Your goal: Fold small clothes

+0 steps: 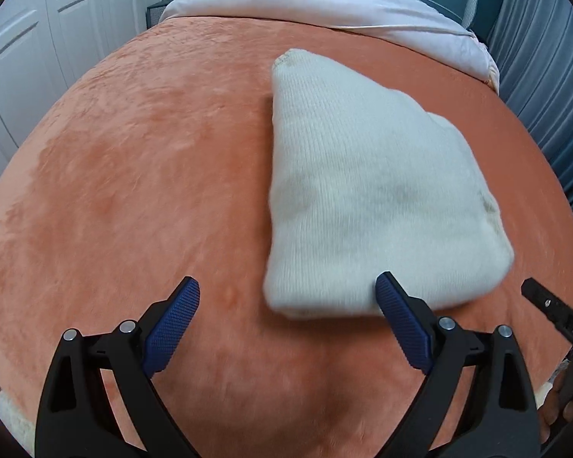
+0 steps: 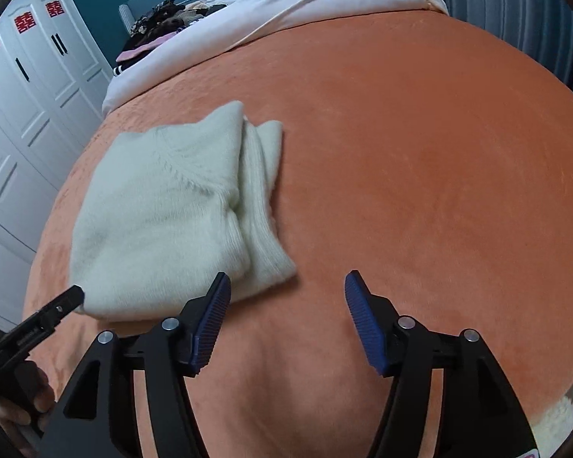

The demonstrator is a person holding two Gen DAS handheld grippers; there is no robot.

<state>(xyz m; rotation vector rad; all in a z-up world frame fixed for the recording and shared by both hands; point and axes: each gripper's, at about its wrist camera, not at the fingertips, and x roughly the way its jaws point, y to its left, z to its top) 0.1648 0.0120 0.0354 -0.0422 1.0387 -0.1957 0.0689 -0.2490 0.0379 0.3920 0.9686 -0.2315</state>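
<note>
A cream knitted garment [image 1: 366, 194] lies folded into a thick bundle on the orange blanket [image 1: 133, 175]. It also shows in the right wrist view [image 2: 172, 206], left of centre. My left gripper [image 1: 288, 286] is open and empty, just in front of the bundle's near edge, its right pad [image 1: 401, 324] overlapping that edge. My right gripper [image 2: 286, 286] is open and empty, just to the right of the bundle's near corner. Each gripper's tip shows at the edge of the other's view: the right one [image 1: 546, 305] and the left one [image 2: 53, 313].
A white duvet [image 1: 324, 4] lies across the far end of the bed, with a pile of dark and pink clothes [image 2: 160, 23] behind it. White wardrobe doors [image 2: 23, 107] stand to the left, grey curtains [image 1: 546, 76] to the right.
</note>
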